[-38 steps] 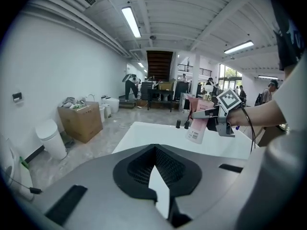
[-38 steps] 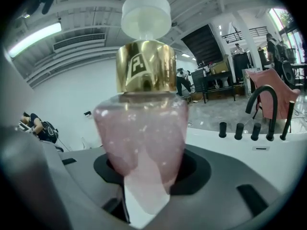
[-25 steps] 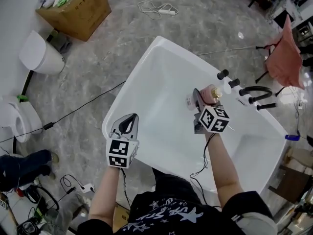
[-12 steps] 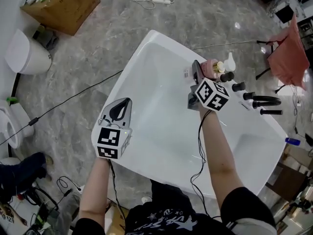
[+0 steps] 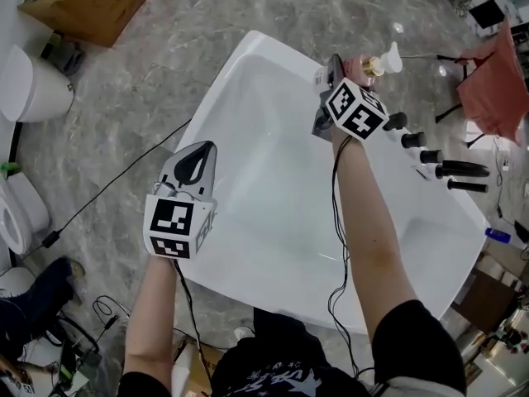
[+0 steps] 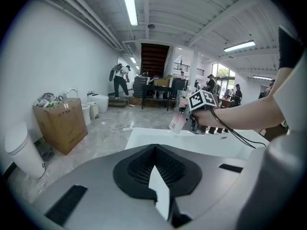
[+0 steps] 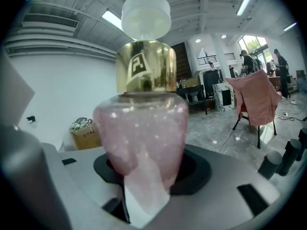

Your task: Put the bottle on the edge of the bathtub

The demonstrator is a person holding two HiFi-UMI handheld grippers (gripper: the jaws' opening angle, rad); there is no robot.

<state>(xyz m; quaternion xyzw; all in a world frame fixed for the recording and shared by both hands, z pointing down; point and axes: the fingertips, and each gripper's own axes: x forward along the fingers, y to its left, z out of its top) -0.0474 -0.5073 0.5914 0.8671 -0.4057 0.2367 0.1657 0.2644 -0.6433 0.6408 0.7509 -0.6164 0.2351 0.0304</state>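
In the head view, the right gripper (image 5: pixel 340 66) holds the pink bottle (image 5: pixel 362 64) at the bathtub's (image 5: pixel 240 81) far rim, upper centre, and the left gripper (image 5: pixel 197 157) hangs over its left edge. The left gripper view shows those jaws together, empty. In the right gripper view, at mid-frame, the jaws are clamped on the upright bottle.

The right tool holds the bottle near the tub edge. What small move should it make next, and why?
Probably lower the right tool until the bottle rests on the tub rim. The tool is closed on the bottle, which seems to hang by the far rim, not yet resting on it, so opening now would likely drop it.
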